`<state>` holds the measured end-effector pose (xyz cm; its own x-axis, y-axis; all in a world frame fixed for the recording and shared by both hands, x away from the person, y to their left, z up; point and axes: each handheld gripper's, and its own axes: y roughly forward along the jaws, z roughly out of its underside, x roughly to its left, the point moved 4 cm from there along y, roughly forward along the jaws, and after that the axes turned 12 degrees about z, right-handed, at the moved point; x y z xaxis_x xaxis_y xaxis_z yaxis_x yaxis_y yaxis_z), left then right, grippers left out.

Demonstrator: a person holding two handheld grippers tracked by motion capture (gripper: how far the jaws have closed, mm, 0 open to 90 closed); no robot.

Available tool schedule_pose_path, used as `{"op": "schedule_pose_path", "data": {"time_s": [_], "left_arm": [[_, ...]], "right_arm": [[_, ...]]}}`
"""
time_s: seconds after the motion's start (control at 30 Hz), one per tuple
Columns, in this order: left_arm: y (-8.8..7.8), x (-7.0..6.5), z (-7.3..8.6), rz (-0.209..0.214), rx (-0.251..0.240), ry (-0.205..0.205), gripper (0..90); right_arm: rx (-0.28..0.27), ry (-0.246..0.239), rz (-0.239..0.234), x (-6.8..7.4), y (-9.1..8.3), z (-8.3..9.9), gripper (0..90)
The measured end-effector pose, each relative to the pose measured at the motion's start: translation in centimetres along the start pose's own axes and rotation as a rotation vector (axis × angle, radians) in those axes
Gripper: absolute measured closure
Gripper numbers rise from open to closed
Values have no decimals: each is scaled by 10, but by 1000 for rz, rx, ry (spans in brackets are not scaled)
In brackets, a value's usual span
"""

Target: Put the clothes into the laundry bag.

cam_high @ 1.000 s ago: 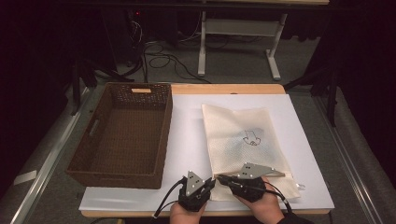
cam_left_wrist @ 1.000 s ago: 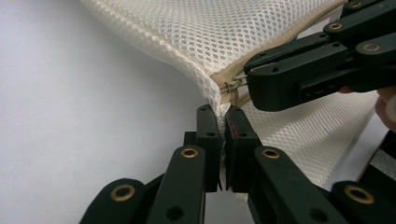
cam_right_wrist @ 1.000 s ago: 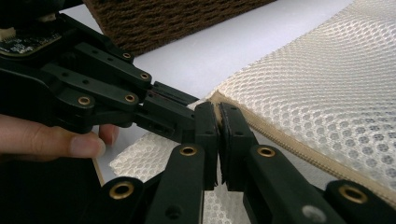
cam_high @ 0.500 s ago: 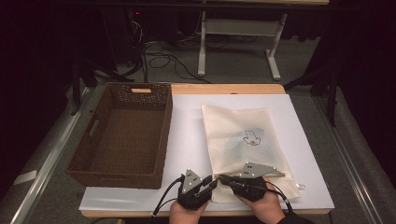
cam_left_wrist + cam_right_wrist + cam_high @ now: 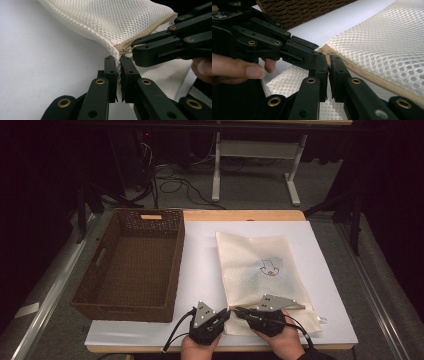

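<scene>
Mesh bag (image 5: 260,275) lies flat on white sheet of desk (image 5: 200,270), zipper end toward person, right of basket. Left gripper (image 5: 118,65) jaws just closed, pinching bag's near-left corner beside zipper. Right gripper (image 5: 328,64) jaws shut on zipper tab (image 5: 125,50), likely. Judgement: one anchors fabric, other readies to draw zipper open. Wicker basket (image 5: 131,262) sits left of bag, nothing inside.

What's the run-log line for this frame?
left hand-held gripper: shut on cream mesh zip bag corner | right hand-held gripper: shut on zip end
</scene>
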<state>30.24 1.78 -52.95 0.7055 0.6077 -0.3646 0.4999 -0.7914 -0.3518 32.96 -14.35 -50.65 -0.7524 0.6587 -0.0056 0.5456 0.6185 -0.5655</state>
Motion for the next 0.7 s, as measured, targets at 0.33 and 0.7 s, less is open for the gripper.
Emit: {"op": "schedule_pose_path", "data": {"time_s": [0.33,0.7], "left_arm": [[-2,-2,-3,7,-26,0,854],[-7,-2,-5,4,-34,3,861]], "right_arm": [[-7,4,2,0,-3,-2,882],[4,23,15,-5,-4,-1,883]]}}
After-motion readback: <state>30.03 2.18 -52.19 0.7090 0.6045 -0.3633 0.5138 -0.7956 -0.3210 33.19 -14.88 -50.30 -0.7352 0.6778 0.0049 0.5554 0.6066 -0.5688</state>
